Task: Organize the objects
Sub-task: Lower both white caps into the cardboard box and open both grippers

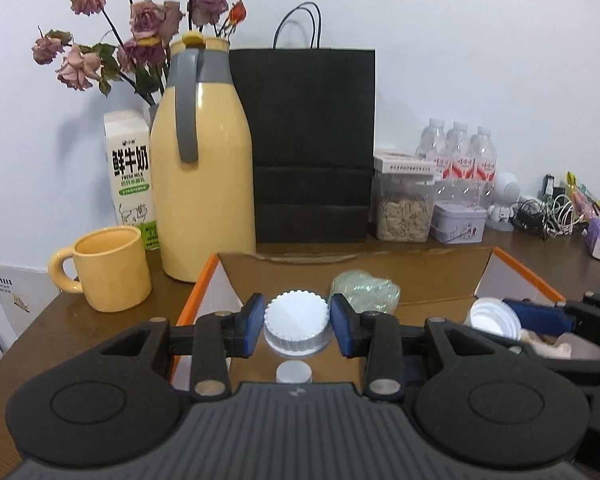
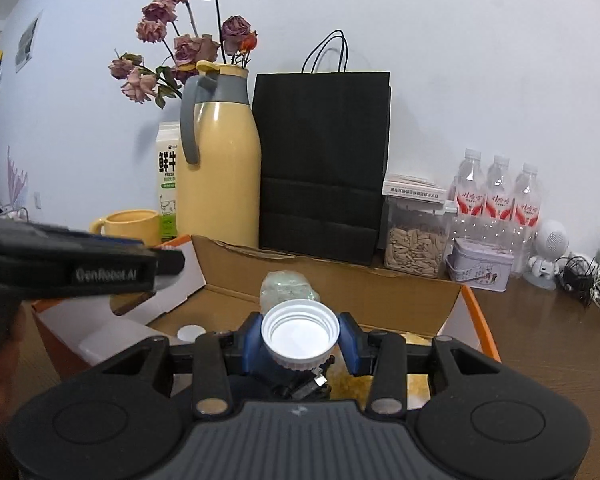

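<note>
White plastic is showing in both grips: two ribbed screw caps, one per gripper, both hanging over the open cardboard box [image 1: 440, 270]. On the left, the left gripper [image 1: 297, 326] is pinching the closed-top cap [image 1: 298, 322] between its blue pads, flat top facing up and its axis standing nearly upright. To the right, the right gripper [image 2: 300, 340] is clamping the upturned cap [image 2: 300, 338] with its hollow, threaded side facing up toward the camera. A third, smaller white cap [image 1: 294, 372] is lying in the box below, beside one crumpled clear wrapper [image 1: 366, 290]. Behind, left to right, are standing one yellow mug [image 1: 108, 268], one milk carton [image 1: 132, 176], one yellow thermos jug [image 1: 204, 160], one black paper bag [image 1: 310, 144], one seed jar [image 1: 404, 210] and three water bottles [image 1: 458, 156].
</note>
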`<state>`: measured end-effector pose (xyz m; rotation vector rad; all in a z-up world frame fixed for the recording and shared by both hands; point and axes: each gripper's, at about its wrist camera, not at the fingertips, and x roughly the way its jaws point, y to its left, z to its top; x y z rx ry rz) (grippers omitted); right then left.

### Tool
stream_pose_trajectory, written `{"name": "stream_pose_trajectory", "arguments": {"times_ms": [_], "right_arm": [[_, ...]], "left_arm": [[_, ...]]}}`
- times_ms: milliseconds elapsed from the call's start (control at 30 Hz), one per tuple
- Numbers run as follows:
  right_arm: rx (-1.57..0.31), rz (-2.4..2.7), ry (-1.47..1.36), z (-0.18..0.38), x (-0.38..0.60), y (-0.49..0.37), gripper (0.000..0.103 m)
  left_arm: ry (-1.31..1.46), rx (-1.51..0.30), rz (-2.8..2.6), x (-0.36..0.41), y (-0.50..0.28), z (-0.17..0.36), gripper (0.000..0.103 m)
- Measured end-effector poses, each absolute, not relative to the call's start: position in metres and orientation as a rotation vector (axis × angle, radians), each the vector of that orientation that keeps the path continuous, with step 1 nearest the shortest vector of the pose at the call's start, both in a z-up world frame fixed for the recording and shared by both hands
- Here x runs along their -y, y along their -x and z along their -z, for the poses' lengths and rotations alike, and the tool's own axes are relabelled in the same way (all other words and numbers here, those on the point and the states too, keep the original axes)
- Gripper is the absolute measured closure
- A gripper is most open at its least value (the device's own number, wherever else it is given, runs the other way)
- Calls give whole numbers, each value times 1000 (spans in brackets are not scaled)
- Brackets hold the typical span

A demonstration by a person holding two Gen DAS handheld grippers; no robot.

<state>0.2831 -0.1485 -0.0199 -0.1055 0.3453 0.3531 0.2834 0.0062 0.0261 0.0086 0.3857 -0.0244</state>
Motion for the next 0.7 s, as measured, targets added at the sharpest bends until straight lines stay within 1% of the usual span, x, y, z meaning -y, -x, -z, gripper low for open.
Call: {"name": "stream_pose_trajectory", "arguments": {"times_ms": [200, 233, 267, 300, 333, 367, 400, 433, 467, 700], "right_arm": [[-342, -358, 105, 19, 148, -278, 64], [-339, -352, 101, 19, 148, -277, 64], [-335, -346, 97, 19, 149, -276, 60], [-336, -338, 95, 19, 150, -275, 48], [-334, -334, 91, 20, 151, -274, 39], [-328, -328, 88, 20, 152, -273, 23], [-315, -316, 87, 20, 152, -270, 11], [-302, -307, 86, 19, 153, -269, 7], [-290, -298, 84, 19, 154, -267, 5], [-287, -285, 68, 16, 158, -267, 4]], "left_arm": [[-17, -384, 40, -4, -278, -20, 64], [-17, -378, 37, -4, -278, -20, 54], [-14, -373, 31, -4, -276, -20, 43], [-7, -366, 19, -5, -275, -20, 14], [2, -353, 10, -5, -273, -21, 0], [10, -329, 5, -6, -270, -21, 0], [16, -320, 11, -7, -268, -22, 0], [22, -318, 16, -8, -268, -24, 0], [25, -316, 16, -8, -267, -24, 0], [34, -330, 2, -10, -269, -23, 0]]}}
